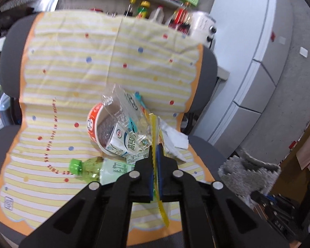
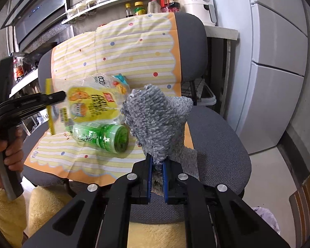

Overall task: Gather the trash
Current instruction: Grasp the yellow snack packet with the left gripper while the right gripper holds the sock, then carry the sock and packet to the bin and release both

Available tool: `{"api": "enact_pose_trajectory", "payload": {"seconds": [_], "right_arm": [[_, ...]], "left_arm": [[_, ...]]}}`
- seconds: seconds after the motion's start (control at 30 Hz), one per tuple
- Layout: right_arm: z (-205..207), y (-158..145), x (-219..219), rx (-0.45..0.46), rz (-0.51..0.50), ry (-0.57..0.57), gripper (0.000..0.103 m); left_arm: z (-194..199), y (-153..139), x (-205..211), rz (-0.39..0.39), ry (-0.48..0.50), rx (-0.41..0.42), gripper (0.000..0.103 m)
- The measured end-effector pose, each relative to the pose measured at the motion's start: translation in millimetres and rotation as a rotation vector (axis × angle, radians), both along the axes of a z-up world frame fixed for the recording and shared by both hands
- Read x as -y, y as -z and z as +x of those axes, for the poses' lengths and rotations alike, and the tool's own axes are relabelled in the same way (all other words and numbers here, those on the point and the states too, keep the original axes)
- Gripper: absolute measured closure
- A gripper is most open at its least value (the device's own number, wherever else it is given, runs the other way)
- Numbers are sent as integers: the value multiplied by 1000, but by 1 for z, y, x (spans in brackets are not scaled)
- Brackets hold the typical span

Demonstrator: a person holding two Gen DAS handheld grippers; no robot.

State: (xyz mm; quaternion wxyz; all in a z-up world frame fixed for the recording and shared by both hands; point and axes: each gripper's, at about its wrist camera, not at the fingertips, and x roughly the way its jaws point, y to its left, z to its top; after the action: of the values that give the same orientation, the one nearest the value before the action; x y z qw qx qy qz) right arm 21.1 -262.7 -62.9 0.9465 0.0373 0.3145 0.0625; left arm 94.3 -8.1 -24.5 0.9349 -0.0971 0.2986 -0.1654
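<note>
Trash lies on a chair seat covered by a yellow striped cloth [image 1: 72,72]. My left gripper [image 1: 155,150] is shut on the serrated edge of a yellow snack wrapper [image 1: 154,128]. The right wrist view shows that wrapper [image 2: 88,105] hanging from the left gripper [image 2: 60,96] above the seat. Behind it sit a noodle cup [image 1: 93,122], a milk carton [image 1: 124,142], clear plastic [image 1: 119,105] and crumpled white paper [image 1: 173,138]. A green bottle [image 2: 103,137] lies on its side. My right gripper [image 2: 157,163] is shut on a grey fuzzy cloth [image 2: 155,113].
The grey office chair [image 2: 217,140] stands before a counter with sauce bottles [image 2: 138,8] and a white air fryer [image 2: 198,0]. A grey fridge [image 2: 279,62] is on the right. A person's hand [image 2: 2,150] holds the left gripper's handle. Yellow fleece clothing fills the bottom.
</note>
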Motion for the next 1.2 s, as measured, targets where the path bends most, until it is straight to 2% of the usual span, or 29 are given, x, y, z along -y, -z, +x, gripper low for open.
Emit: {"api": "enact_pose_trajectory", "payload": {"seconds": [0.2,0.43,0.6,0.93,1.07,1.2], "right_arm": [[-9,-16,-6,41,8,7,94],[-28,-37,5,98,-2,70,94],[-43,-38,33,84,-17,155,94],[-99,-3,121,-17,9,399,93],[-121,16,154,-71,25,498,93],[-137,35,178,-110,45,562,93]], "left_arm": [[-48,-20,4,12,63,98,102],[-89,-30,41,38,189,186,102],[-94,-17,91,62,314,179,102],[-102,14,194,43,579,136,102],[-109,25,227,46,649,123,102],[-111,40,246,56,678,89,102]]}}
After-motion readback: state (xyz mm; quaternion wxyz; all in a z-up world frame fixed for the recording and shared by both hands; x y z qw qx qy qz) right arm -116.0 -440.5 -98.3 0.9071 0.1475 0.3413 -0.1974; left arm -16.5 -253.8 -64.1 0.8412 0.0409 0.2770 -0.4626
